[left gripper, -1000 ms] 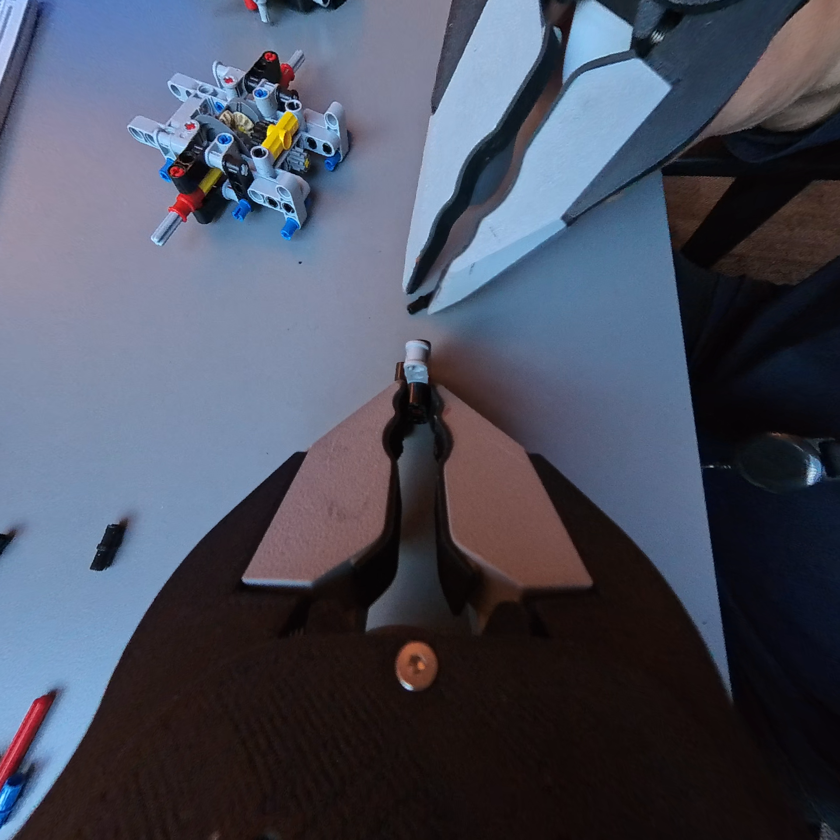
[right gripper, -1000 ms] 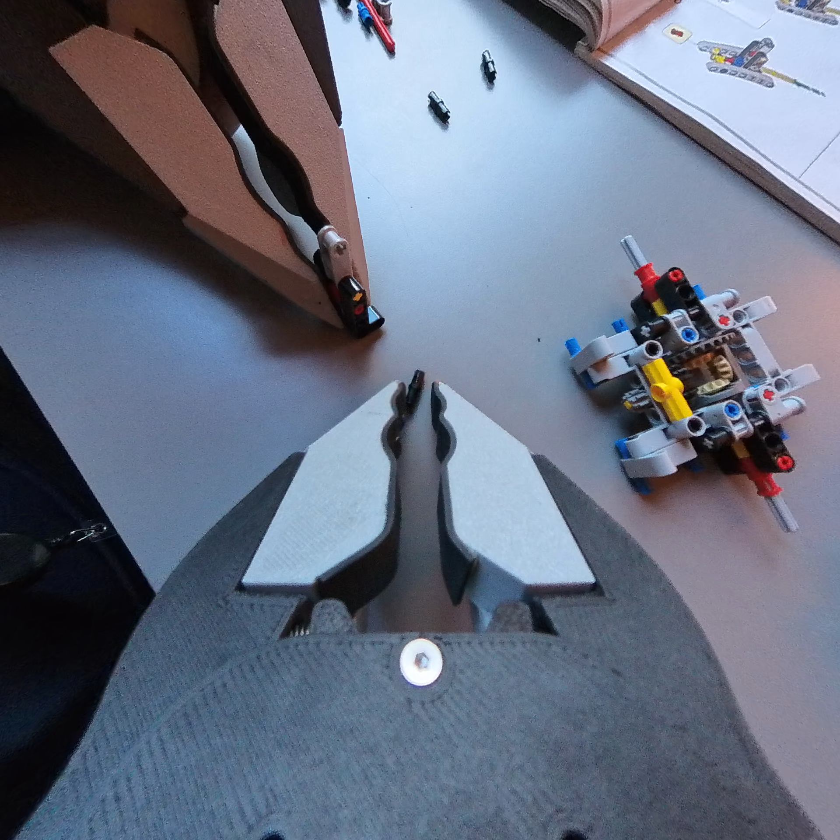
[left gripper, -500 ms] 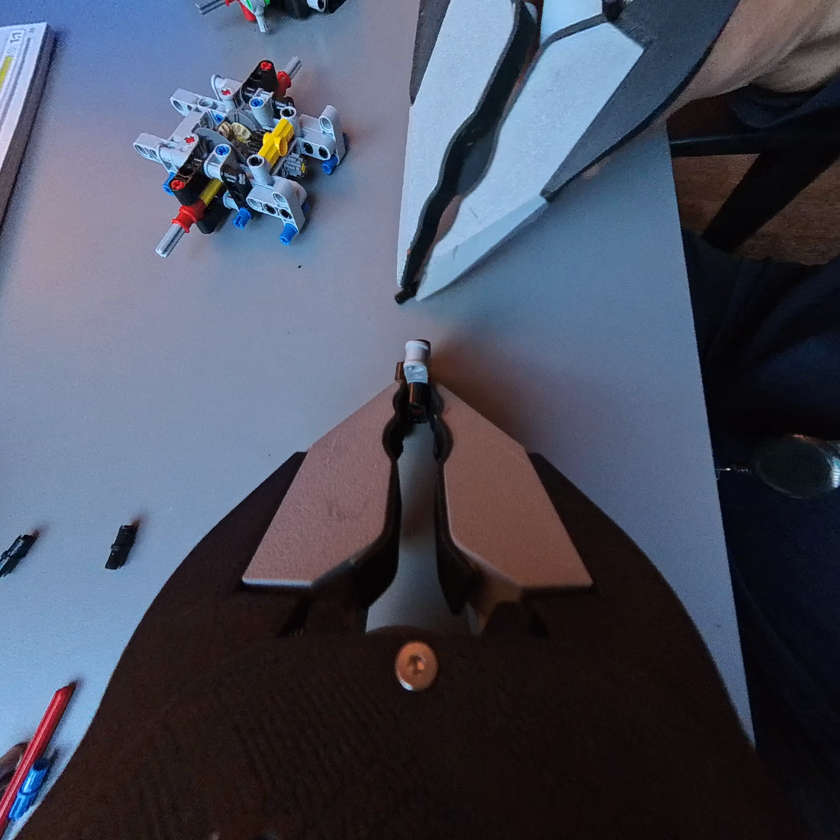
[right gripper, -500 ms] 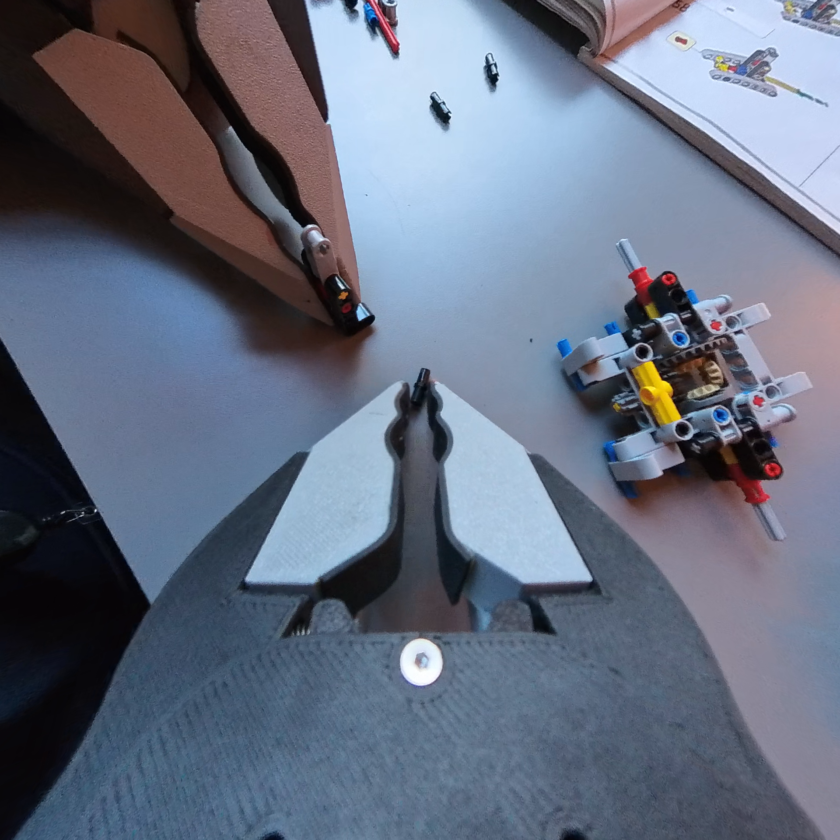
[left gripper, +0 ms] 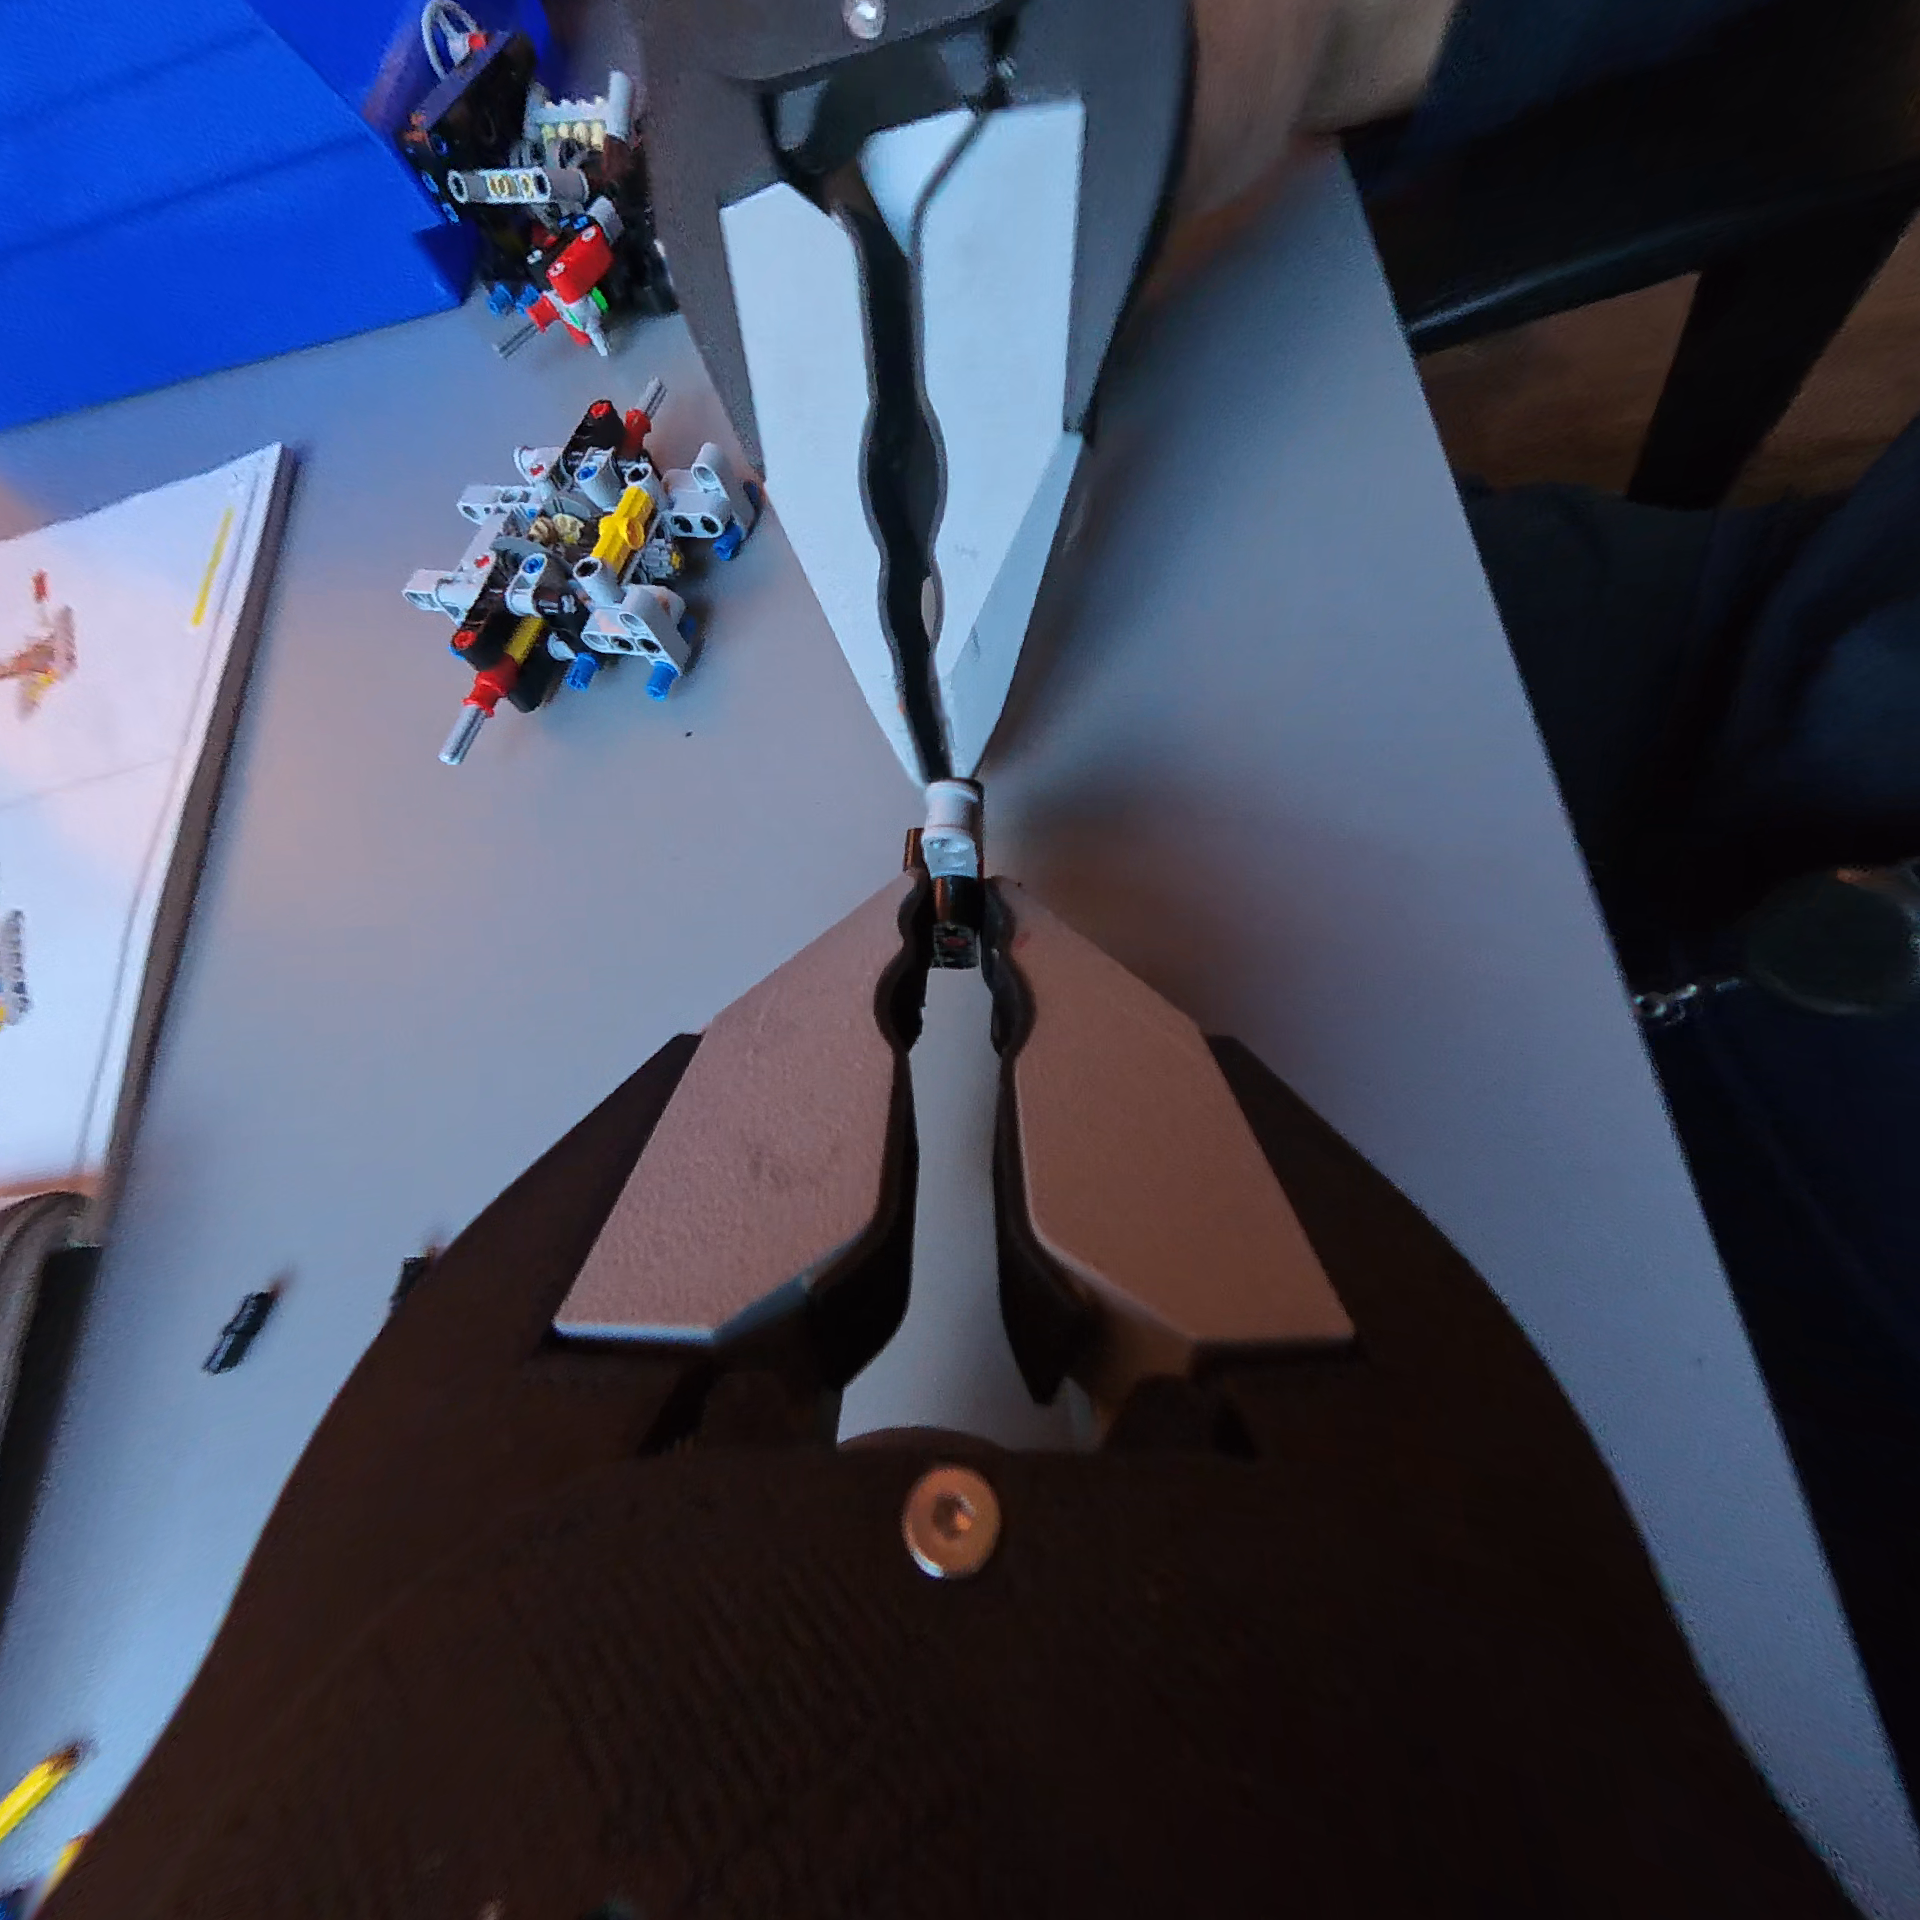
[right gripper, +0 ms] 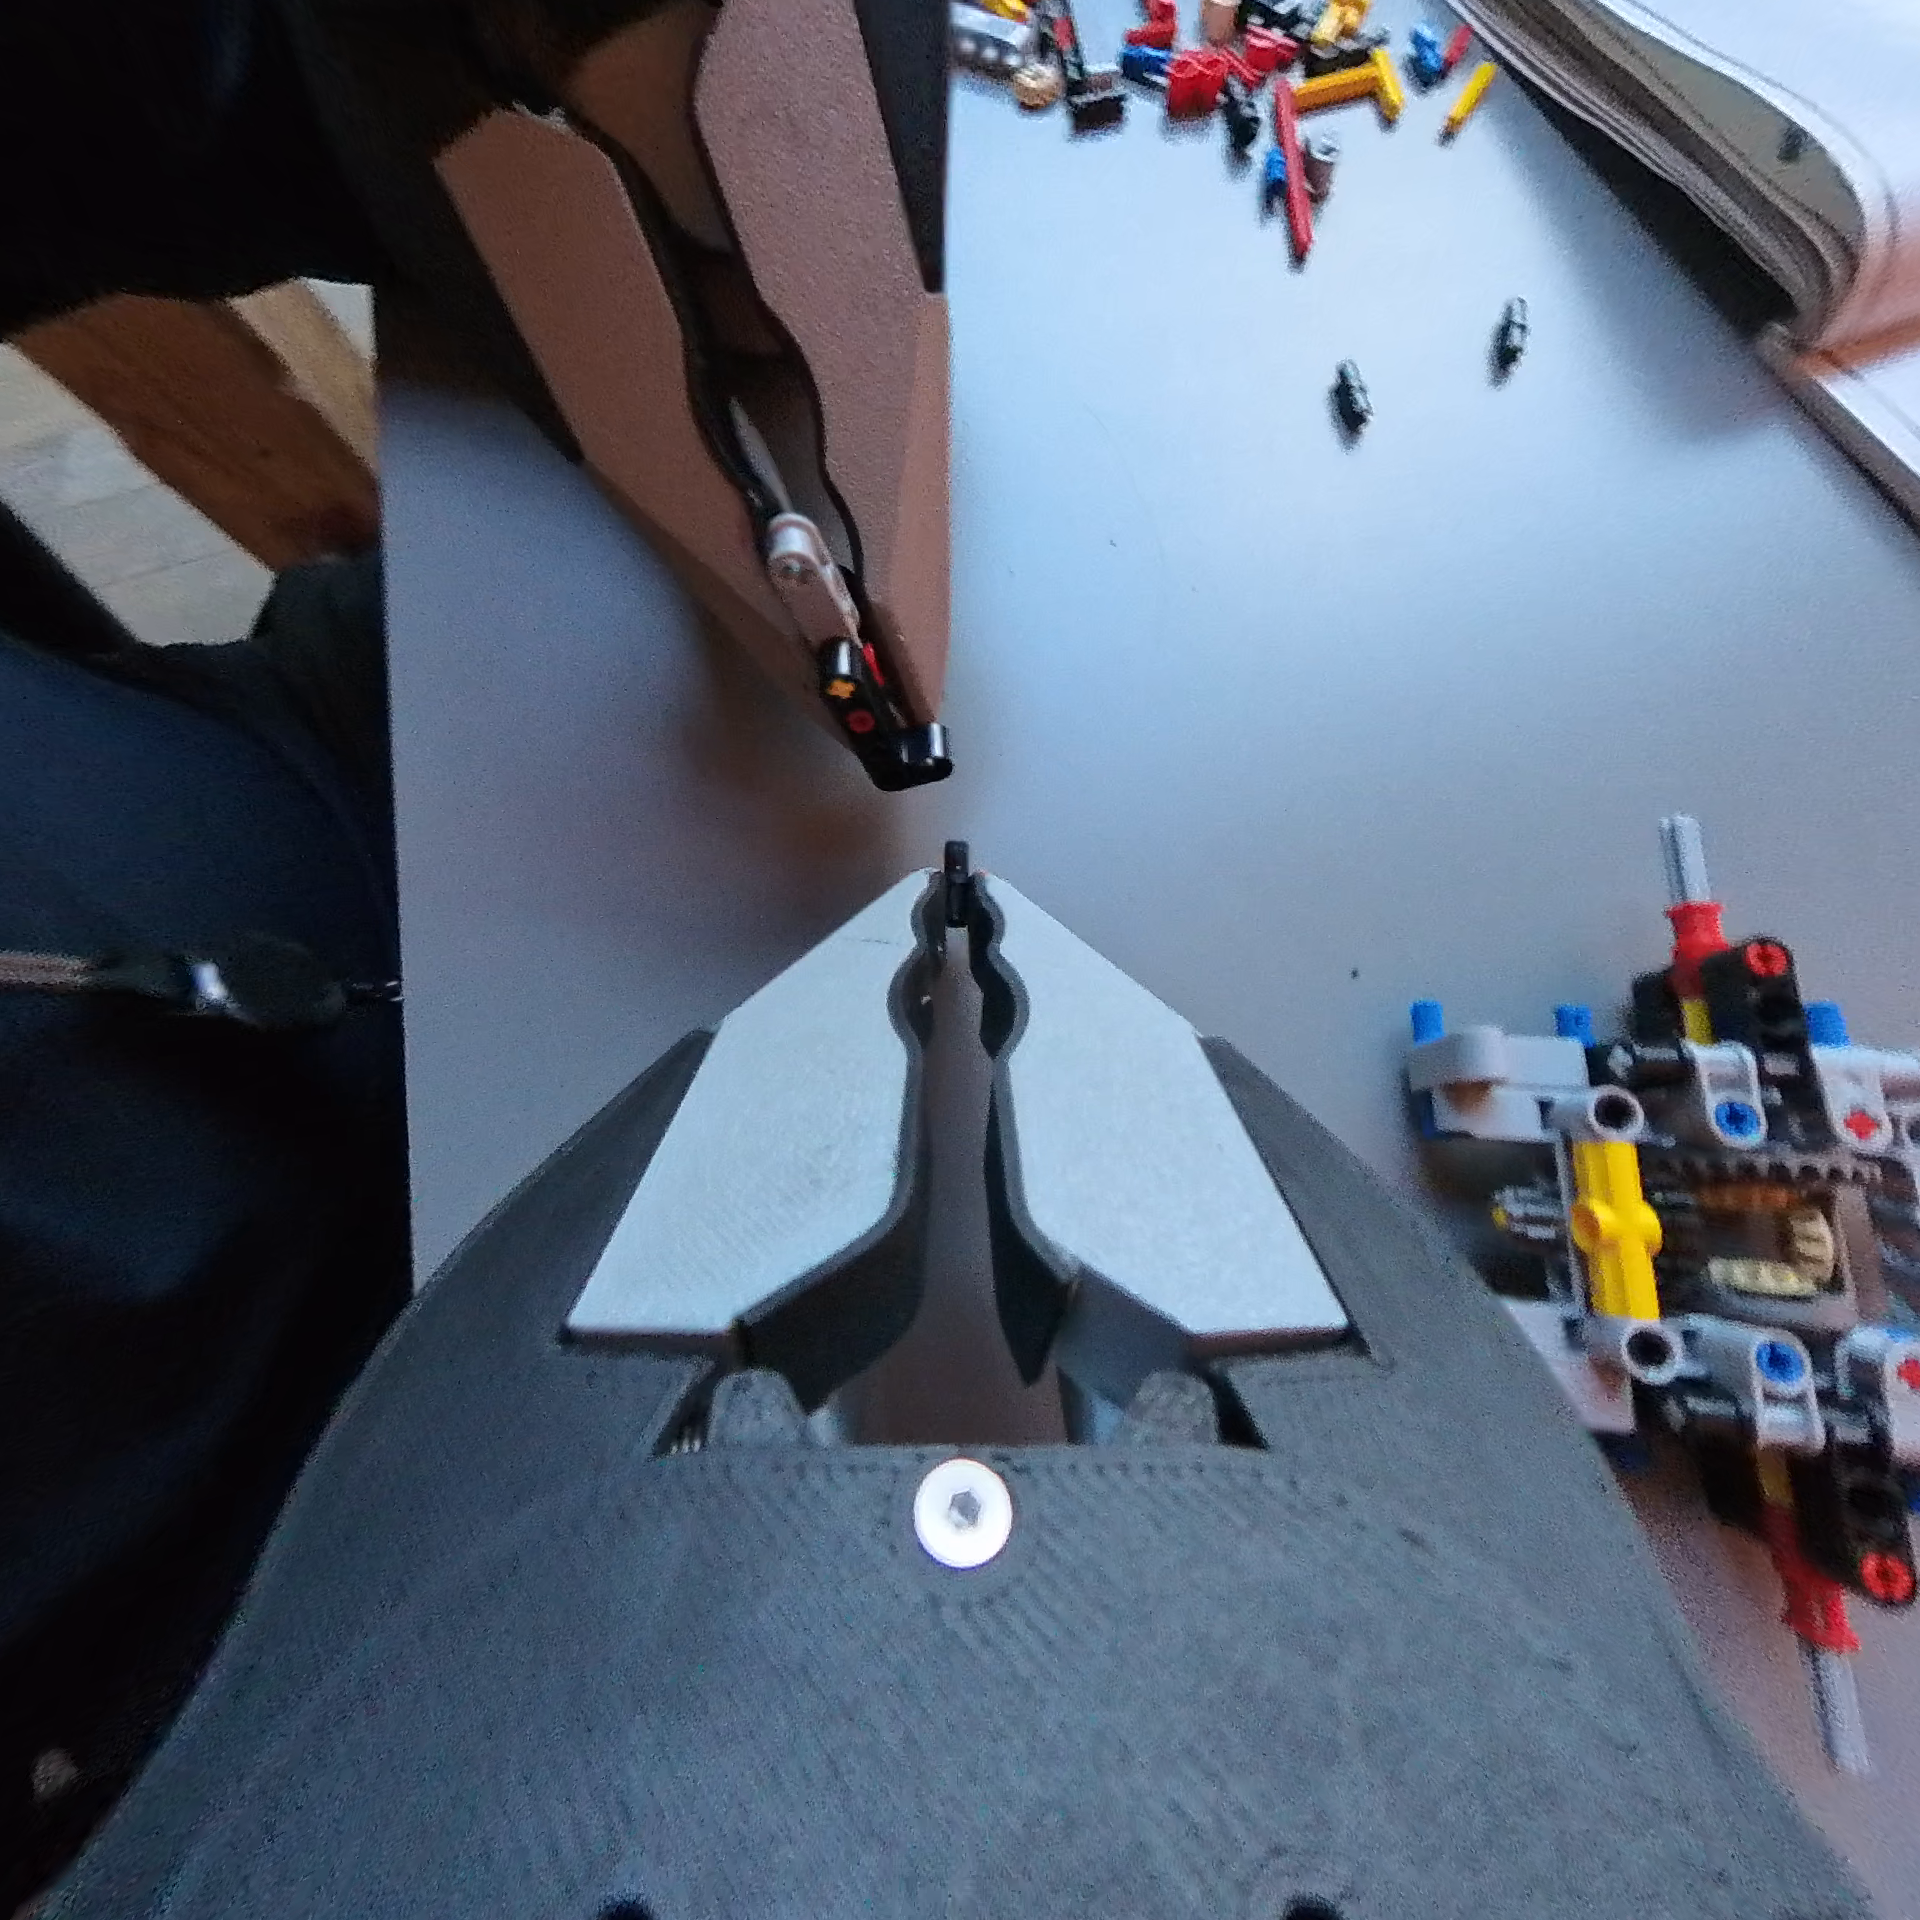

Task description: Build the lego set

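My left gripper (left gripper: 953,902) is shut on a small black and light grey brick piece (left gripper: 952,852) that sticks out past its tips. It also shows in the right wrist view (right gripper: 883,717), with a black end toward my right gripper. My right gripper (right gripper: 954,894) is shut on a small black pin (right gripper: 954,878) that points at the left gripper's piece, a short way from it. In the left wrist view the right gripper (left gripper: 935,764) comes down from above and its tips sit right at the grey end of the held piece.
A brick assembly of grey, black, yellow and blue parts (left gripper: 582,577) lies on the grey table (left gripper: 520,935). Two loose black pins (right gripper: 1351,395) and a pile of coloured parts (right gripper: 1247,83) lie farther off. An open instruction booklet (left gripper: 94,727) and a blue box (left gripper: 187,187) are at the left.
My right gripper has closed on the black pin and swung round to face my left gripper tip to tip. The two grippers have come much closer together. My left gripper keeps its hold.
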Demonstrator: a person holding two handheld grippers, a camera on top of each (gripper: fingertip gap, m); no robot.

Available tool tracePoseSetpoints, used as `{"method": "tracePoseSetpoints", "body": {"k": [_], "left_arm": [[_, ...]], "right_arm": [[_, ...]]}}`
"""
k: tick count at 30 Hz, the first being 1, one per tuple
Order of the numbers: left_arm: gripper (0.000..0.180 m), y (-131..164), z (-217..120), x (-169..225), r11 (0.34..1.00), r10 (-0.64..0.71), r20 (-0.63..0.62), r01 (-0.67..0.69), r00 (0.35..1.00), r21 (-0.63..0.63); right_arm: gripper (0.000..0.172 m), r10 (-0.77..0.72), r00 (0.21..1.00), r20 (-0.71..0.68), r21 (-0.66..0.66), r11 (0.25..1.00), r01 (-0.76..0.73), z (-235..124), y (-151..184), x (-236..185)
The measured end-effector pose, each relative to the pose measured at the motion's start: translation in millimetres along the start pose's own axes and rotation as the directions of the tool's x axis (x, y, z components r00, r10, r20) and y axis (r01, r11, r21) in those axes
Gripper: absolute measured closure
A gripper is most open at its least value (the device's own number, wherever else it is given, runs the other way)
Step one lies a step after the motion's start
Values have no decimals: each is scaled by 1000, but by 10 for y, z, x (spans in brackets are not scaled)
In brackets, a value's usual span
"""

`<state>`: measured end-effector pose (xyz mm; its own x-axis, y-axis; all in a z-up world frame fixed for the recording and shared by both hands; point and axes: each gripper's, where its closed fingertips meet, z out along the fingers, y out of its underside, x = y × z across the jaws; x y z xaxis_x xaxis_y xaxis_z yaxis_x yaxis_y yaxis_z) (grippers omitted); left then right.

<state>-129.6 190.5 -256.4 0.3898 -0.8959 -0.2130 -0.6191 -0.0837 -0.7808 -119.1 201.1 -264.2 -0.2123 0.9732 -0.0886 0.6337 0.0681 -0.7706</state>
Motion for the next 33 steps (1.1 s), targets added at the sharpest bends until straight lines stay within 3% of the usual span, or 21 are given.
{"method": "tracePoseSetpoints", "body": {"k": [6, 12, 33], "left_arm": [[175, 65, 60, -15, 995, 83, 38, -80, 996, -61], [175, 109, 90, -6, 978, 187, 101, -176, 977, -108], [175, 123, 69, 29, 982, 162, 74, -154, 984, -110]], "right_arm": [[171, -8, 993, 122, 12, 1000, 6, 20, -54, -59], [171, 24, 994, 103, -33, 999, -21, 59, 2, -12], [171, 43, 991, 126, -42, 998, -38, 96, -19, -31]]}}
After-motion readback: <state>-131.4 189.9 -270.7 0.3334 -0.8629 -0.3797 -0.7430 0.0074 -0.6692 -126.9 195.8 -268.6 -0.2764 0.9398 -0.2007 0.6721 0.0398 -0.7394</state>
